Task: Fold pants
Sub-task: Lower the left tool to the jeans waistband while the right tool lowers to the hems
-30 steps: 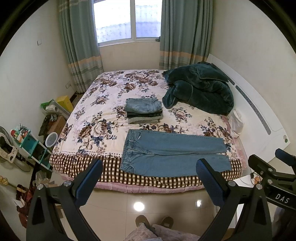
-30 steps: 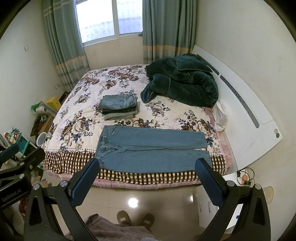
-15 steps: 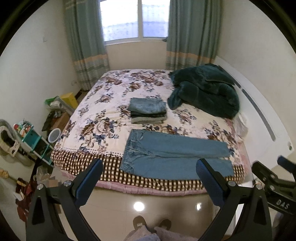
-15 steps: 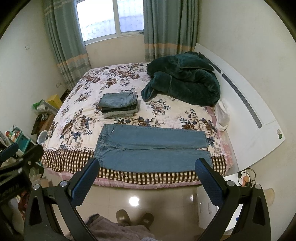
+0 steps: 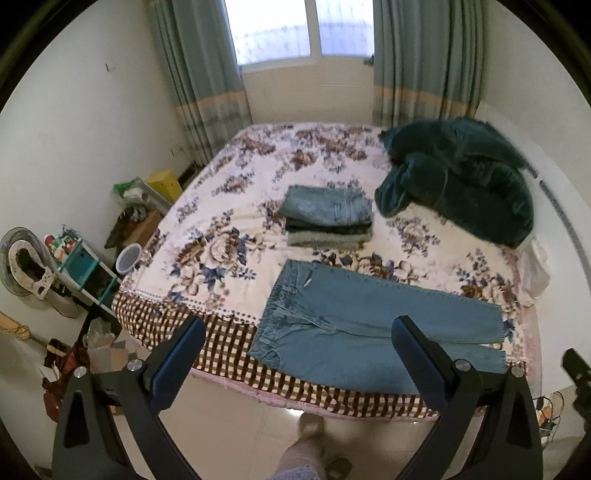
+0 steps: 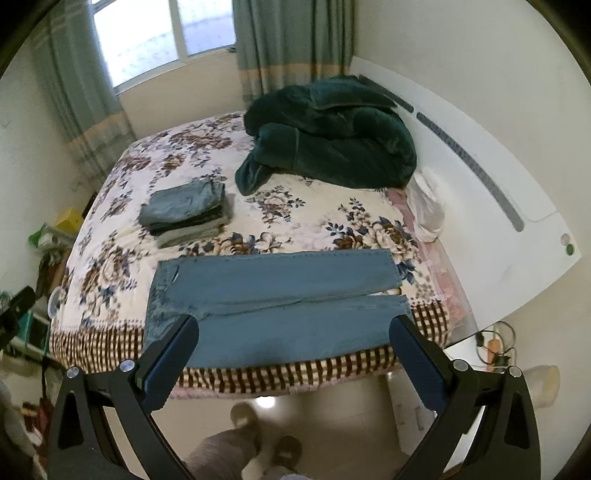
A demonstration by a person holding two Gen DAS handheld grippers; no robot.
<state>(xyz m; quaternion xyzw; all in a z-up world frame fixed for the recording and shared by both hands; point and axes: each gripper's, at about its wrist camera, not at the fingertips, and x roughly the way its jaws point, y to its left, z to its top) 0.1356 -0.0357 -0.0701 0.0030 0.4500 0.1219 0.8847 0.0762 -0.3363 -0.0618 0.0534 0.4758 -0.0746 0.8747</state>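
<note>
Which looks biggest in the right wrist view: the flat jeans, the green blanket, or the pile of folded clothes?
1. Flat jeans
2. Green blanket, nearly as big as the jeans. It lies farther from the camera, so its true size against the jeans is unsure.
3. Pile of folded clothes, clearly the smallest.

Ahead of your gripper (image 6: pixel 294 332): blue denim pants (image 6: pixel 273 295), floral bedspread (image 6: pixel 295 210) with brown-checked border, dark green blanket (image 6: pixel 332 136) beyond.

Daylight from overexposed window (image 5: pixel 301 29), slight motion blur, fisheye-bent edges, black vignette corners
</note>
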